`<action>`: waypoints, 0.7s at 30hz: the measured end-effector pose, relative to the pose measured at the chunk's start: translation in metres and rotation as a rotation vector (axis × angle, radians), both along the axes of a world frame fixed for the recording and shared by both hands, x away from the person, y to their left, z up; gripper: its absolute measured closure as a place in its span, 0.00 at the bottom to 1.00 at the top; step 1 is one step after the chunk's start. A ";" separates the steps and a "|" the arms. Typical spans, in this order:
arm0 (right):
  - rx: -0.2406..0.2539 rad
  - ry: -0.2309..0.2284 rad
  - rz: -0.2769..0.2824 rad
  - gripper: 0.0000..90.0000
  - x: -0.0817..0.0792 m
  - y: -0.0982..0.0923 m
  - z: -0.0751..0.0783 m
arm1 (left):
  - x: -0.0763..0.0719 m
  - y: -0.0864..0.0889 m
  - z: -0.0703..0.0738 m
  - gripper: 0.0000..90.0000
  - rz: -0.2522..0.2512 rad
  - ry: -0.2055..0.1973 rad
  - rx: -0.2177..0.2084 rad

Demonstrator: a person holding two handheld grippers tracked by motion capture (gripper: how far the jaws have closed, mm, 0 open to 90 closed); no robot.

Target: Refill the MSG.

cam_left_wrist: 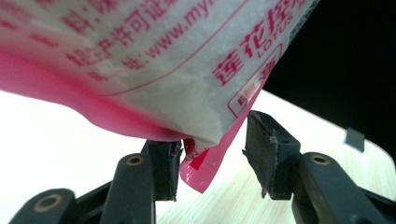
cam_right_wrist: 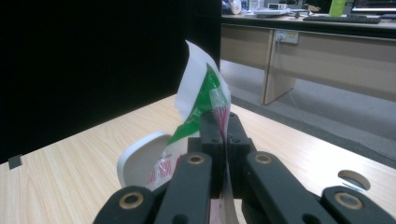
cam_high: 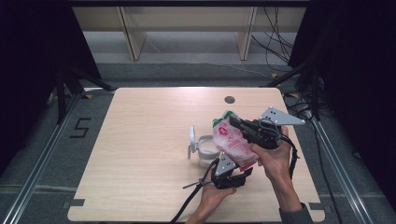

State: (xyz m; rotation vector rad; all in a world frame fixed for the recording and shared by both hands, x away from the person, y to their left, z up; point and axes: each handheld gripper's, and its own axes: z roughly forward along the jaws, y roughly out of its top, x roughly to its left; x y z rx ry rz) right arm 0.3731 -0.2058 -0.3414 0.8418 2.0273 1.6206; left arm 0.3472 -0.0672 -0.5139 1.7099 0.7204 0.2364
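Observation:
A pink and white bag [cam_high: 233, 142] with red print and a green top hangs tilted over the right middle of the table. My right gripper [cam_high: 233, 122] is shut on its top edge; in the right gripper view the green and white film [cam_right_wrist: 205, 93] sticks up from between the closed jaws [cam_right_wrist: 223, 126]. My left gripper [cam_high: 246, 169] is under the bag's lower end and stands open. In the left gripper view the bag's pink bottom corner [cam_left_wrist: 201, 172] hangs between the pads [cam_left_wrist: 210, 158], next to the left pad and apart from the right one.
A white jar [cam_high: 205, 151] with its hinged lid [cam_high: 192, 135] up stands on the wooden table [cam_high: 140, 140] just left of the bag; the lid [cam_right_wrist: 140, 161] also appears beyond the right jaws. A round hole [cam_high: 229, 99] lies near the table's far edge. Cables run along the floor at right.

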 end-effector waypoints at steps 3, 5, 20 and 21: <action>0.016 0.008 -0.002 1.00 0.000 -0.005 -0.003 | -0.001 0.001 -0.001 0.59 -0.002 0.010 0.024; 0.027 0.013 -0.001 1.00 0.000 -0.007 -0.005 | -0.001 0.001 -0.003 0.57 -0.004 0.022 0.022; 0.111 0.053 -0.008 1.00 -0.012 -0.036 -0.010 | -0.013 0.021 0.010 0.52 -0.004 -0.013 0.020; 0.107 0.041 -0.006 1.00 -0.011 -0.038 -0.011 | -0.014 0.022 0.011 0.52 -0.007 -0.020 0.021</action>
